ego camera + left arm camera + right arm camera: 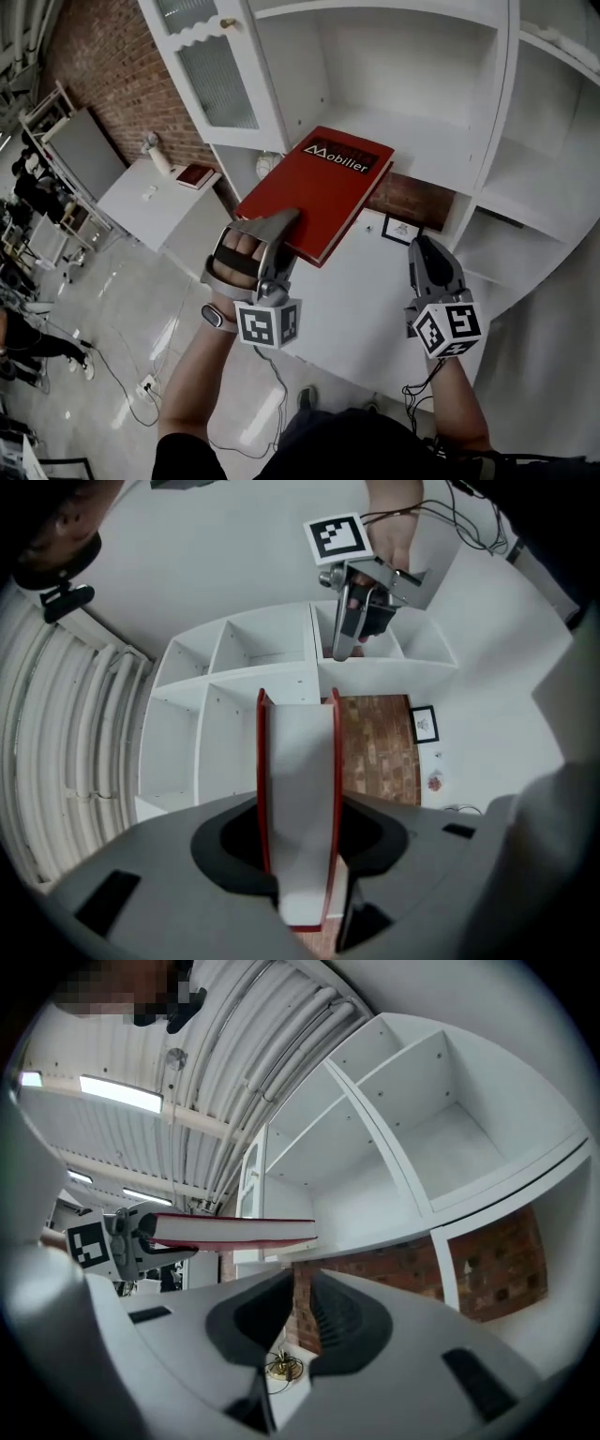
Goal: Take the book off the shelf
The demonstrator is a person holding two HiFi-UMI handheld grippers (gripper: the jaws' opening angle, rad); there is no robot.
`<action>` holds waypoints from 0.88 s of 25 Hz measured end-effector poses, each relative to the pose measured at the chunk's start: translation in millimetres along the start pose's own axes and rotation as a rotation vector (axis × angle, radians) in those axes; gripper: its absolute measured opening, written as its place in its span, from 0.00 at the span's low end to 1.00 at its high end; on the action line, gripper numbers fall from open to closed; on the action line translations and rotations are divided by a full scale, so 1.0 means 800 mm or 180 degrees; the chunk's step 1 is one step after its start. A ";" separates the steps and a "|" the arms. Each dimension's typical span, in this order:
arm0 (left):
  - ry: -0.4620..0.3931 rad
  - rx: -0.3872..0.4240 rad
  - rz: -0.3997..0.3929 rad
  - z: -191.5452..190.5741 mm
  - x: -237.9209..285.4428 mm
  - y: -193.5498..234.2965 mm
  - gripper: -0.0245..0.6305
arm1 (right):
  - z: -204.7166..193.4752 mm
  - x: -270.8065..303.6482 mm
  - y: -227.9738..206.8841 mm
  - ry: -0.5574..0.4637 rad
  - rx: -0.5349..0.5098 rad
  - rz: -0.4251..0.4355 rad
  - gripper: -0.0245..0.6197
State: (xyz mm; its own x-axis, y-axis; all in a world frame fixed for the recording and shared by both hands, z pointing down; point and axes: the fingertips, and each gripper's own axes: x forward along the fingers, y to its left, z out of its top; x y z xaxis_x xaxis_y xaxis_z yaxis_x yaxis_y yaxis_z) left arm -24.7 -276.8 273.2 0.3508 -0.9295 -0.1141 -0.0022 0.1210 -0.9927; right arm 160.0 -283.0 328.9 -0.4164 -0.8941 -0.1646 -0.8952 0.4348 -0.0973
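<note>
Already the large red hardback book with white lettering on its cover [314,192] lies level and mostly clear of the white-painted shelf unit [412,141]. Its far end is just at the front lip of the lower compartment, and I cannot tell whether it touches there. The left gripper [284,223] is clamped on the book's near edge, one jaw on each cover, the white page block between them. The right gripper [424,246] hangs beside it, apart from the book, its jaws a narrow slit apart with nothing in them. The book looks stiff but heavy, so held by one end it will likely droop, and the smooth cover may slip. A deeper bite, or the right gripper on the long free edge, would steady it
</note>
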 end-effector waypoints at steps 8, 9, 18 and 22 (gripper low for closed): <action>0.0230 -0.0003 0.0129 -0.033 -0.092 -0.045 0.29 | -0.037 0.015 0.049 0.0136 -0.0136 0.0302 0.12; 0.0259 -0.0014 0.0120 -0.037 -0.101 -0.051 0.29 | -0.040 0.015 0.054 0.0148 -0.0161 0.0316 0.12; 0.0487 -0.0224 -0.0407 -0.112 -0.145 -0.138 0.29 | -0.055 0.027 0.085 0.0236 -0.0115 0.0280 0.12; 0.0528 -0.0296 -0.0653 -0.155 -0.143 -0.188 0.29 | -0.063 0.037 0.106 0.0270 -0.0175 0.0215 0.12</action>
State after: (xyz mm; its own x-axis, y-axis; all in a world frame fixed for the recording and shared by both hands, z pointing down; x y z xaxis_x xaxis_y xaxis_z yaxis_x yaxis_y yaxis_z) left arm -180.9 -231.7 430.7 0.1947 -0.9765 0.0924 -0.0356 -0.1012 -0.9942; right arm 63.9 -277.7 365.0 -0.4859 -0.8698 -0.0850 -0.8711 0.4900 -0.0344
